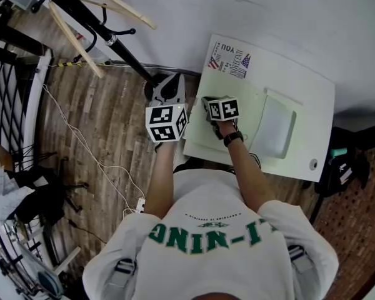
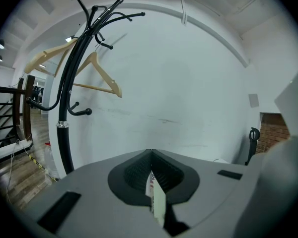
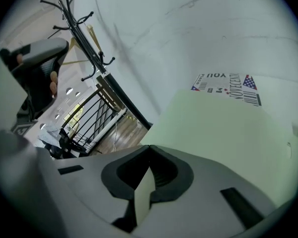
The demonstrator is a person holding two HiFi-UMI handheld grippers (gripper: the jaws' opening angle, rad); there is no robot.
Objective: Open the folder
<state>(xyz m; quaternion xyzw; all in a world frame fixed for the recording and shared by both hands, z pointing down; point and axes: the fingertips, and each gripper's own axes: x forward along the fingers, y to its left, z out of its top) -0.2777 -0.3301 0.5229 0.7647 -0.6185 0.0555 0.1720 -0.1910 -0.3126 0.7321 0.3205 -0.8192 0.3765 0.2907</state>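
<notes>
— On the desk, right of centre in the head view, lies the pale green folder. It is flat and, as far as I can judge, not yet opened. A printed sheet sits just beside its upper left corner.

— And what has hold of it?

— The right hand-held gripper is clenched on the folder's left edge. In its own view a thin pale green leaf stands pinched between the closed jaws, and it is the same colour as the surface spreading beyond them. I take that leaf for the cover, nipped at its free edge so it can be swung over.

— Why is the other one off to the side?

— The left hand-held gripper hangs past the desk's left edge, above the wooden floor, and faces the wall and a coat stand. Its jaws are also closed, on a thin pale slip with a trace of red print. What that slip is I cannot tell. Probably it is held out there to stay clear of the cover's swing.
</notes>
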